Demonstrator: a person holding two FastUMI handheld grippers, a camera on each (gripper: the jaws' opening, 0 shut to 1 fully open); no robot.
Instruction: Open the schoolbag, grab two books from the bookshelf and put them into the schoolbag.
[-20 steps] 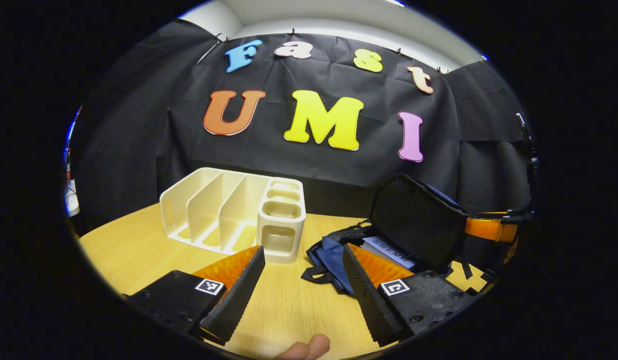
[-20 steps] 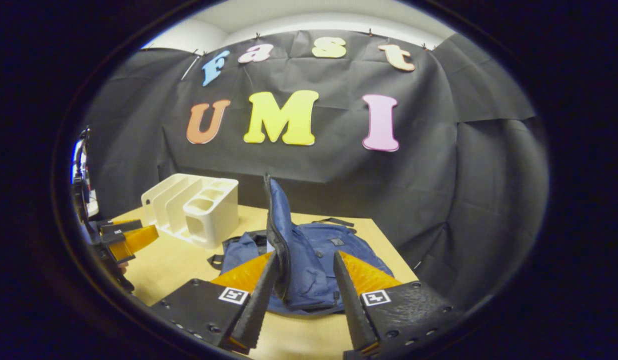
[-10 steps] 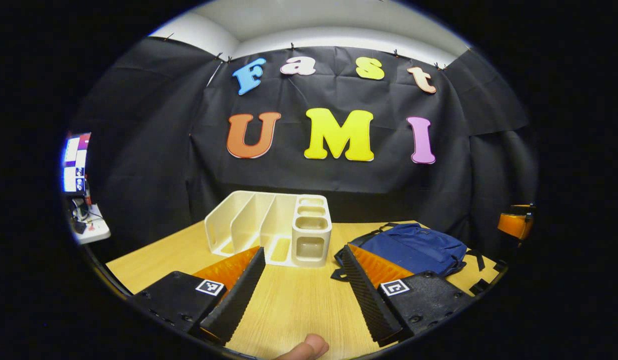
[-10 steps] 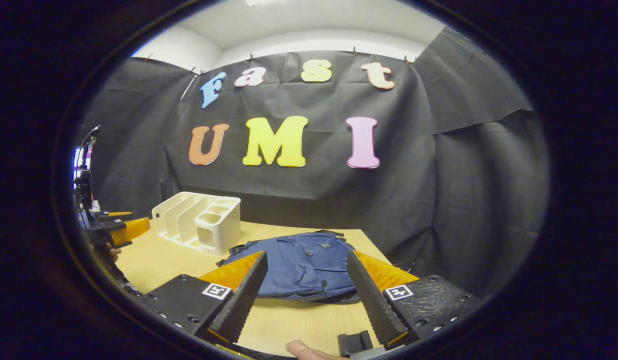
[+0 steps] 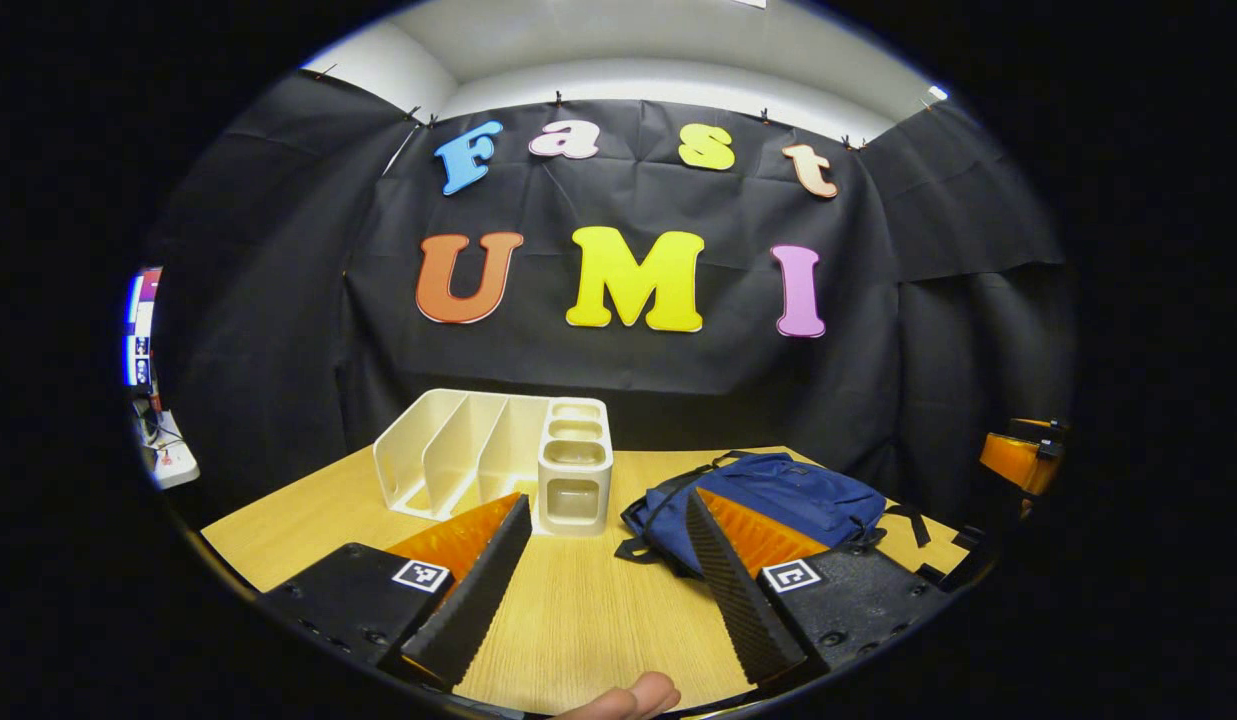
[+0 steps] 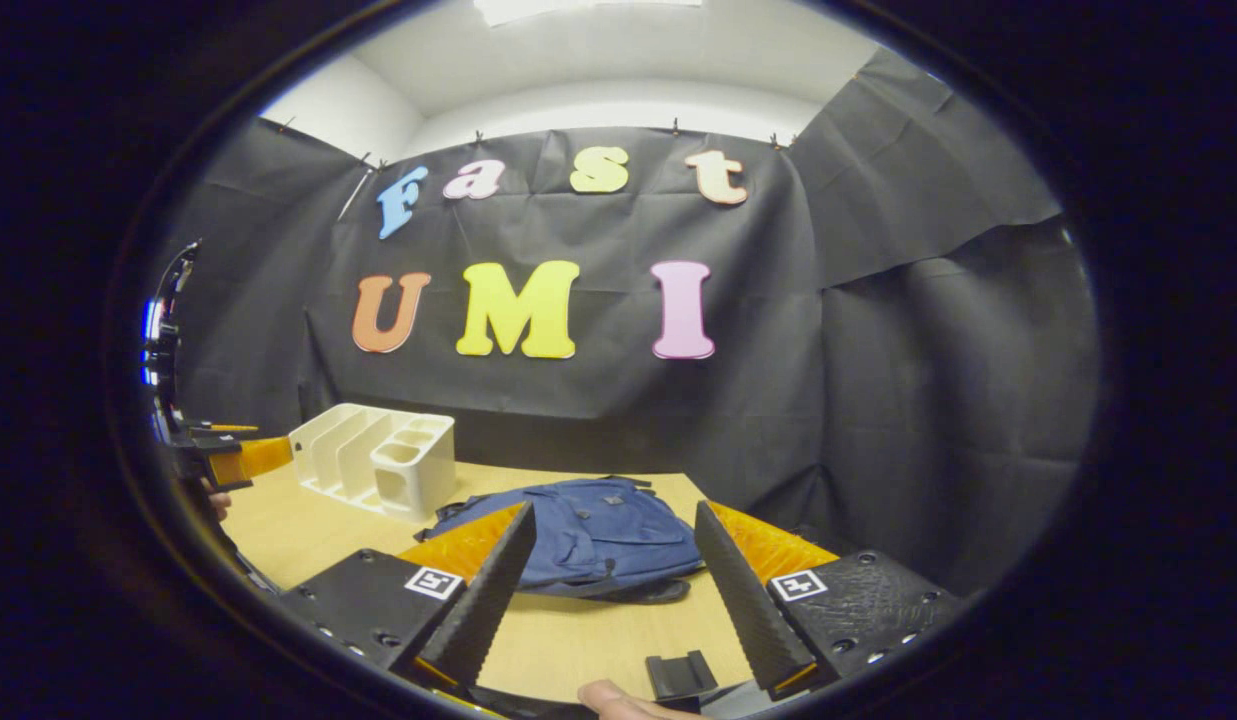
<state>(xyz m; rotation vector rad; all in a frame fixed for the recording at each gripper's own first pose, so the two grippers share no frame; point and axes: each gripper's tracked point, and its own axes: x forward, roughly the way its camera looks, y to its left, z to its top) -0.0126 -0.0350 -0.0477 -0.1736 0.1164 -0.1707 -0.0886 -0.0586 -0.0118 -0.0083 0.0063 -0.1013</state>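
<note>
Left gripper [image 5: 598,570] and right gripper [image 6: 608,580]: jaws wide apart, holding nothing, poised above the wooden table [image 5: 578,620]. Blue schoolbag [image 6: 603,530] lying flat, flap down, just beside the empty white bookshelf [image 5: 498,465]. No books to be seen in the slots. Risk: judging completion from outside, since bag contents are hidden. Further risk: snagging the loose strap [image 5: 643,545] on a close pass. Zipper state too small to tell.
</note>
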